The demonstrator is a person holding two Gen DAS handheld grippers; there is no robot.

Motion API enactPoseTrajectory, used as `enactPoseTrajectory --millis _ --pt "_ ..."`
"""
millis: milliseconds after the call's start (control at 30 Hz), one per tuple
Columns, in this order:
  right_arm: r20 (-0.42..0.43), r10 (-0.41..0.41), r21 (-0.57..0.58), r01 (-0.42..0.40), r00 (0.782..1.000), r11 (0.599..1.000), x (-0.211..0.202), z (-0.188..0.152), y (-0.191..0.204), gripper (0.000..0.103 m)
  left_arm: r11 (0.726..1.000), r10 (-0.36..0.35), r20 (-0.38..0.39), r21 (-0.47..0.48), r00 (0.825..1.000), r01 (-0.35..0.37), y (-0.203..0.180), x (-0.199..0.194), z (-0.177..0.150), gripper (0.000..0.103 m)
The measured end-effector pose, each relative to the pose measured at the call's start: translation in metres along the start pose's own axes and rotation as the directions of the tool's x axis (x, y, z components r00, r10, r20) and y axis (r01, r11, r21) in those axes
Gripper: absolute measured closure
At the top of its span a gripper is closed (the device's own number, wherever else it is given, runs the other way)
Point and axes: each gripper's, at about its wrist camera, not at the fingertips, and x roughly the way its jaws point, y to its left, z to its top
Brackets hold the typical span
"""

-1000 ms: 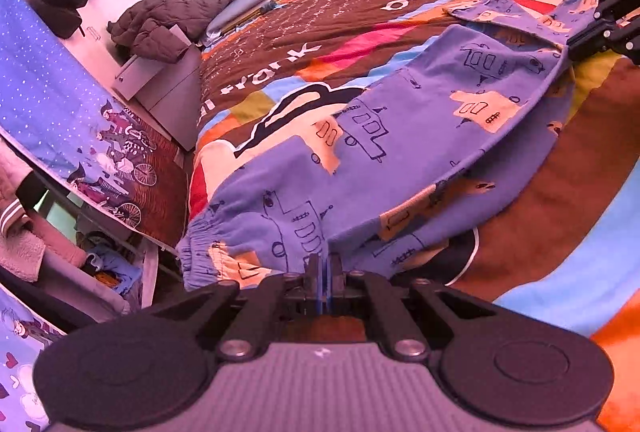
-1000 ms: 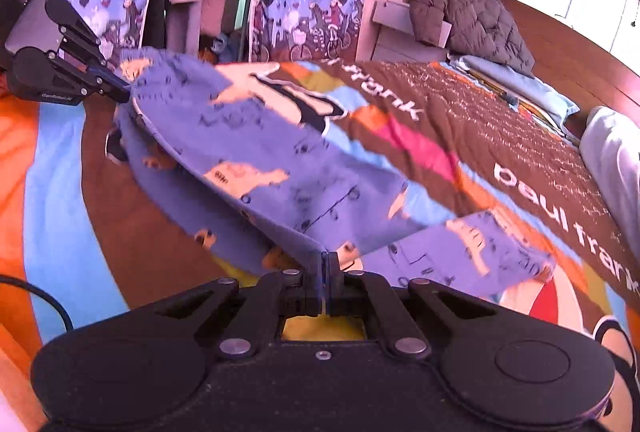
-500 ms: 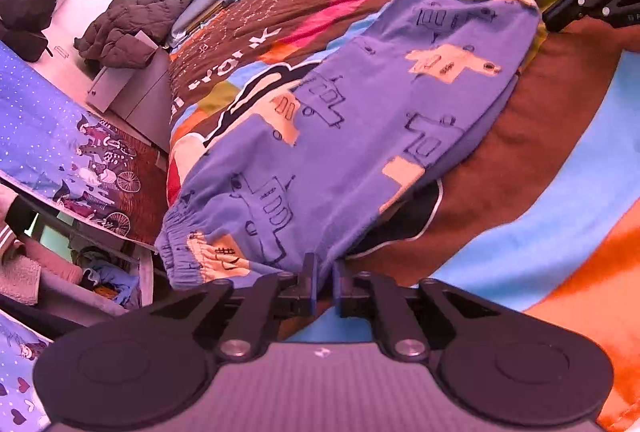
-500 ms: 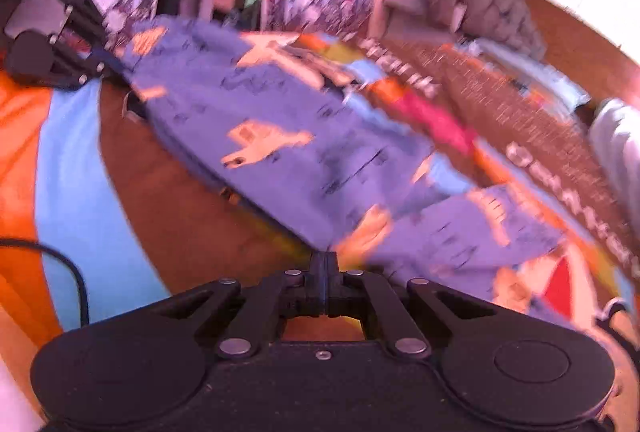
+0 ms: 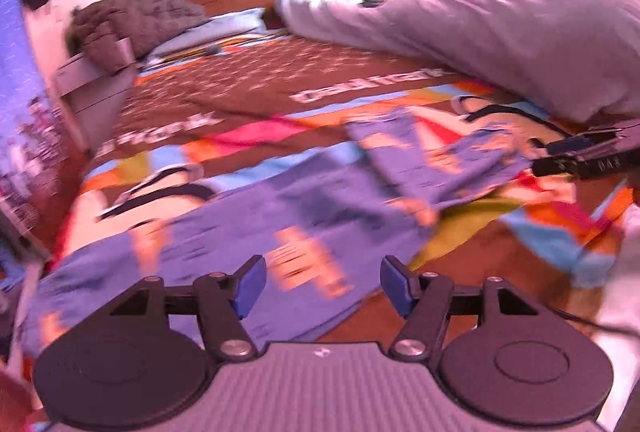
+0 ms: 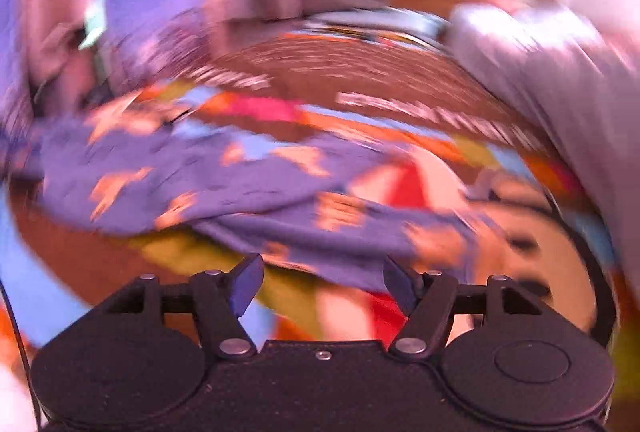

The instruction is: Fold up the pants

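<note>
Lying flat on the bed (image 5: 248, 79), the pants (image 5: 248, 224) stretch L–R across the patterned bedspread, one leg laid over the other, far leg end w/ a loose flap. Judging by that, lengthwise fold looks done; next prob. a crosswise fold, needing fresh grips at an end. Left gripper (image 5: 322, 282) hovers low over the near edge, jaws wide apart, holding nothing. Right gripper (image 6: 323, 282) likewise spread & empty, by the other end. Both views blurred.
</note>
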Motion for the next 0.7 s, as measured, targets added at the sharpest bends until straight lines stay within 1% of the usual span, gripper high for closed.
enactPoseTrajectory --millis 67,133,200,233,300,333,367,400,433,500,533,567,600,633,700 --pt "0.004 0.009 0.138 -0.01 1.0 0.99 -0.005 -0.008 -0.025 0.034 0.999 -0.011 0.002 0.045 1.0 0.011 -0.024 0.011 0.004 0.035" --pt "0.006 0.008 0.18 -0.009 1.0 0.984 -0.009 -0.017 -0.038 0.034 0.993 -0.006 -0.001 0.118 1.0 0.006 -0.048 0.02 0.005 0.035" --pt "-0.01 0.019 0.217 -0.016 1.0 0.976 -0.008 -0.025 -0.048 0.033 0.979 0.016 0.004 0.205 1.0 -0.016 -0.07 0.028 0.008 0.035" --pt "-0.022 0.044 0.264 -0.037 0.999 0.964 -0.005 -0.026 -0.055 0.031 0.971 0.026 0.009 0.239 1.0 -0.027 -0.08 0.033 0.01 0.035" --pt "-0.033 0.091 0.375 -0.072 0.995 0.924 0.0 -0.028 -0.072 0.025 0.949 0.061 0.021 0.31 0.998 -0.065 -0.098 0.044 0.017 0.036" --pt "-0.032 0.104 0.426 -0.08 0.994 0.901 0.003 -0.028 -0.08 0.021 0.935 0.079 0.025 0.344 0.997 -0.083 -0.108 0.051 0.022 0.042" --pt "-0.027 0.115 0.478 -0.088 0.993 0.874 0.006 -0.028 -0.089 0.021 0.919 0.094 0.027 0.382 0.995 -0.097 -0.115 0.057 0.025 0.054" --pt "-0.019 0.128 0.525 -0.099 0.992 0.845 0.01 -0.029 -0.098 0.021 0.899 0.107 0.026 0.425 0.994 -0.108 -0.124 0.065 0.029 0.06" --pt "-0.01 0.141 0.567 -0.111 0.99 0.816 0.014 -0.031 -0.106 0.022 0.872 0.122 0.024 0.475 0.992 -0.119 -0.135 0.076 0.032 0.067" --pt "-0.006 0.154 0.642 -0.114 0.988 0.758 0.021 -0.035 -0.123 0.032 0.818 0.13 0.017 0.563 0.991 -0.117 -0.149 0.092 0.033 0.067" --pt "-0.01 0.157 0.677 -0.109 0.988 0.728 0.024 -0.039 -0.131 0.042 0.788 0.131 0.009 0.605 0.991 -0.11 -0.156 0.099 0.032 0.067" --pt "-0.008 0.158 0.71 -0.106 0.987 0.696 0.027 -0.043 -0.138 0.051 0.764 0.129 -0.001 0.637 0.992 -0.099 -0.16 0.105 0.03 0.067" --pt "-0.001 0.156 0.74 -0.105 0.988 0.665 0.029 -0.047 -0.144 0.053 0.739 0.123 -0.016 0.669 0.992 -0.081 -0.164 0.109 0.029 0.067" --pt "0.011 0.158 0.762 -0.11 0.987 0.638 0.03 -0.049 -0.15 0.054 0.722 0.123 -0.025 0.688 0.992 -0.072 -0.167 0.113 0.027 0.067" --pt "0.026 0.148 0.782 -0.112 0.989 0.613 0.033 -0.051 -0.157 0.055 0.695 0.129 -0.027 0.715 0.991 -0.071 -0.173 0.118 0.025 0.067"
